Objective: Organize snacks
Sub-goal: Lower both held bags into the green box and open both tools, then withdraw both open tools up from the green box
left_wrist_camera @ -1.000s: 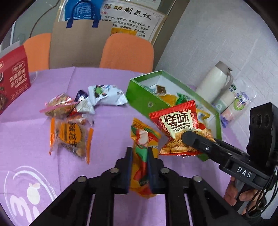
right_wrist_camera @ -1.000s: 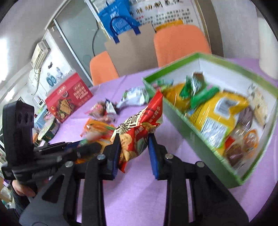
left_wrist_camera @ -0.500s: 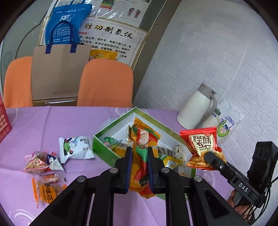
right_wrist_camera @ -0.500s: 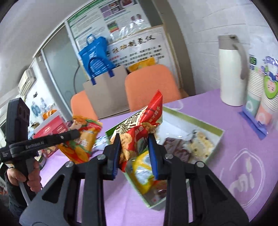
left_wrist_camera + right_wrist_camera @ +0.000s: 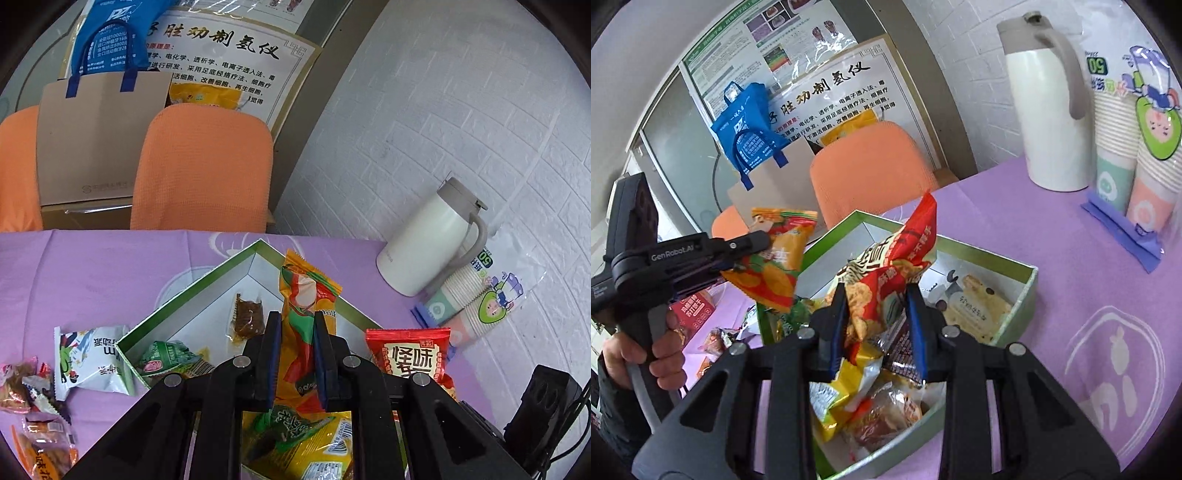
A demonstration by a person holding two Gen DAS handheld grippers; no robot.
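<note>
Both packets hang over the green box (image 5: 207, 280) at frame centre: the left gripper (image 5: 295, 354) pinches the orange packet (image 5: 306, 295), the right gripper (image 5: 877, 325) the red packet (image 5: 890, 273). Next: lower, release inside.

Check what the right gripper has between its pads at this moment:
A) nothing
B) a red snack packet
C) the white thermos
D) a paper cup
B: in the right wrist view the right gripper is shut on the red snack packet, held above the green box.
</note>
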